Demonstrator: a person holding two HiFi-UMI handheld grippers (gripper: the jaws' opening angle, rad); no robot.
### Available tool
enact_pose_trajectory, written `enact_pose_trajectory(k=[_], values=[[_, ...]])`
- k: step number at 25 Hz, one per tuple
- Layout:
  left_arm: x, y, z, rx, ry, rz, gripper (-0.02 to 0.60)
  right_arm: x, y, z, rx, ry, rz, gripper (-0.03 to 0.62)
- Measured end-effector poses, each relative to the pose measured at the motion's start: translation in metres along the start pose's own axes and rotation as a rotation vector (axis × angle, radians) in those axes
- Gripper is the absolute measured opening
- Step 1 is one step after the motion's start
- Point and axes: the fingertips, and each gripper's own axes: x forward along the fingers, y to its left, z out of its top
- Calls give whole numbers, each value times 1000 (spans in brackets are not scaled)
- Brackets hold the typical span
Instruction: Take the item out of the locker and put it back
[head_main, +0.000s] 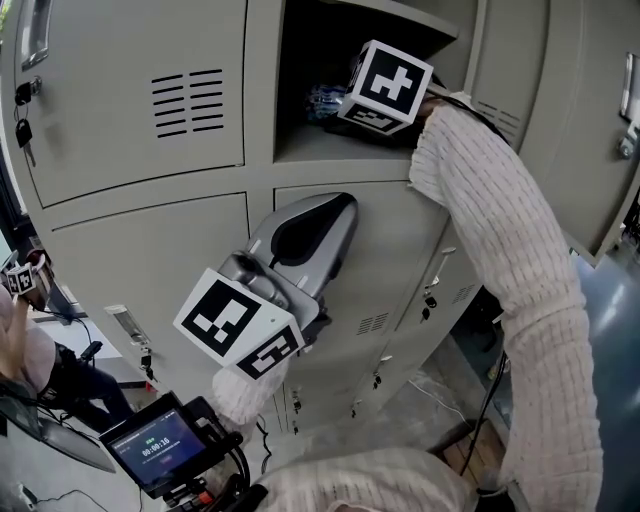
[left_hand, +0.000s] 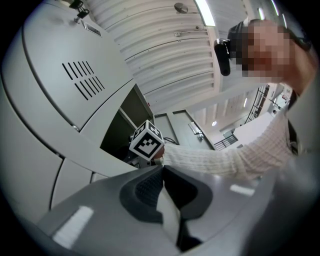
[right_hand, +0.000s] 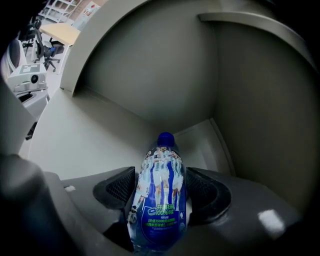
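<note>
A clear bottle (right_hand: 161, 200) with a blue cap and a blue and white label lies lengthwise between the pads (right_hand: 122, 187) of my right gripper (right_hand: 161, 182), cap pointing at the back wall of the open locker compartment (right_hand: 90, 135). The pads press on both of its sides. In the head view this gripper's marker cube (head_main: 385, 85) sits at the compartment's mouth, and a bit of the bottle (head_main: 325, 100) shows in the dark beside it. My left gripper (head_main: 335, 215) hangs in front of the closed door below, shut with nothing between its pads (left_hand: 150, 187).
Closed grey locker doors (head_main: 150, 90) surround the open compartment, and keys (head_main: 22, 110) hang at the far left. Its open door (head_main: 510, 60) stands at the right. A small screen (head_main: 160, 445) is low on the left, beside another person (head_main: 20, 350).
</note>
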Motion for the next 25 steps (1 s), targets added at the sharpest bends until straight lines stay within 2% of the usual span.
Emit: enact_pose_trajectory(k=[3, 6, 11, 14, 18, 21, 23, 25], values=[[-1, -2, -1, 7, 1, -4, 5, -11, -4, 3, -10, -27, -49, 322], [-3, 1, 1, 10, 2, 3, 5, -31, -14, 14, 19, -115, -129, 314], [-3, 10, 1, -2, 16, 24, 5, -82, -25, 33, 115, -330, -321, 199], [-6, 12, 2, 9, 23, 26, 5, -127, -18, 42, 186, -512, -481, 174], [-9, 8, -6, 12, 35, 6, 5, -186, 8, 35, 343, -803, -695, 102], [-11, 5, -12, 28, 49, 2, 5, -208, 32, 26, 424, -953, -761, 41], [-12, 2, -17, 42, 59, -10, 5, -228, 51, 19, 465, -1093, -800, 3], [-12, -2, -23, 51, 72, -36, 5, -245, 72, 12, 498, -1215, -826, 1]])
